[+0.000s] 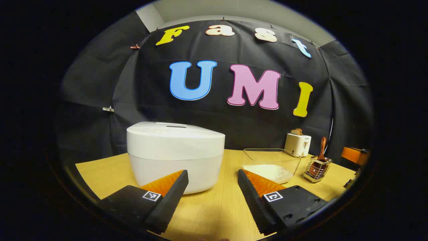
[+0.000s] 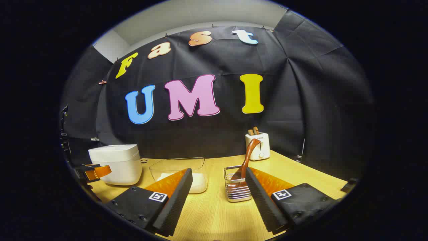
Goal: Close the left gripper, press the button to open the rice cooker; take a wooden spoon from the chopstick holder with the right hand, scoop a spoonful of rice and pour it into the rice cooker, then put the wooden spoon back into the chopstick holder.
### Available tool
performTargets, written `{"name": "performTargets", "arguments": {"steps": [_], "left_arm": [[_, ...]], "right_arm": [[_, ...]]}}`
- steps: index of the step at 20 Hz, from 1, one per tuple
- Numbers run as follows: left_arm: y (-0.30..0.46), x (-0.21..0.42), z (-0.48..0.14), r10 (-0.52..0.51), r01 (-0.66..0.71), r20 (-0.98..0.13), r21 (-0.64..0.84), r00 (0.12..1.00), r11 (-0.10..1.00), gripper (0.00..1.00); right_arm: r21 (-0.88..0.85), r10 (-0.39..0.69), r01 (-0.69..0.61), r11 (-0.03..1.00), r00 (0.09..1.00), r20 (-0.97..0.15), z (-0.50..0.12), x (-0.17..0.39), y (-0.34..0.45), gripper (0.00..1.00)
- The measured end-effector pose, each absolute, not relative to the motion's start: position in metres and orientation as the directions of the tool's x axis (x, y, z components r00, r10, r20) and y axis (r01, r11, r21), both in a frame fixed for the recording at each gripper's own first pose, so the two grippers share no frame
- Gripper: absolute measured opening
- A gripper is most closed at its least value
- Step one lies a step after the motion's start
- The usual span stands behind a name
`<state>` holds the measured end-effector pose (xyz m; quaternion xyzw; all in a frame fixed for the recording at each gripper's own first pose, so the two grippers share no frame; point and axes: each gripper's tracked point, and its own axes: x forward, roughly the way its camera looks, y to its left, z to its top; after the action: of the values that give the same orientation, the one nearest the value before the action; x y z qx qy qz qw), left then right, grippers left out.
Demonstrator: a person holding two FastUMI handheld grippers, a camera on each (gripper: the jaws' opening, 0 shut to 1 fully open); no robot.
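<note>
In the left gripper view, the left gripper (image 1: 212,185) sits at the bottom of the frame with its jaws spread wide and nothing between them, above the wooden bench (image 1: 100,170). The white rice cooker (image 1: 175,155), lid down, stands left of centre just beyond the fingers; a clear bowl of rice (image 1: 272,164) is at centre right, and the chopstick holder (image 1: 317,170) with the wooden spoon (image 1: 322,149) upright in it stands farther right (a toaster (image 1: 297,144) behind). In the right gripper view, the right gripper (image 2: 219,187) is likewise open and empty at the bottom, the holder just beyond it at centre, the bowl to its left, the cooker at far left.
</note>
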<state>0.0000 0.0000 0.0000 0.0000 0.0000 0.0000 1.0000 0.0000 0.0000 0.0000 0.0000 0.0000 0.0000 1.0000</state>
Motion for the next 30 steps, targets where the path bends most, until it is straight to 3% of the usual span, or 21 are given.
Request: {"name": "performTargets", "arguments": {"steps": [14, 30], "left_arm": [[0.004, 0.003, -0.007, -0.012, 0.012, 0.007, 0.069, 1.0, 0.998, 0.95], [-0.007, 0.013, -0.007, -0.042, 0.041, 0.009, 0.054, 0.999, 0.998, 0.95]], "right_arm": [[0.005, -0.007, 0.007, 1.0, 1.0, -0.001, 0.007, 0.009, -0.003, 0.98], [0.0, -0.05, 0.05, 0.999, 0.994, -0.1, 0.014, 0.077, -0.042, 0.98]]}}
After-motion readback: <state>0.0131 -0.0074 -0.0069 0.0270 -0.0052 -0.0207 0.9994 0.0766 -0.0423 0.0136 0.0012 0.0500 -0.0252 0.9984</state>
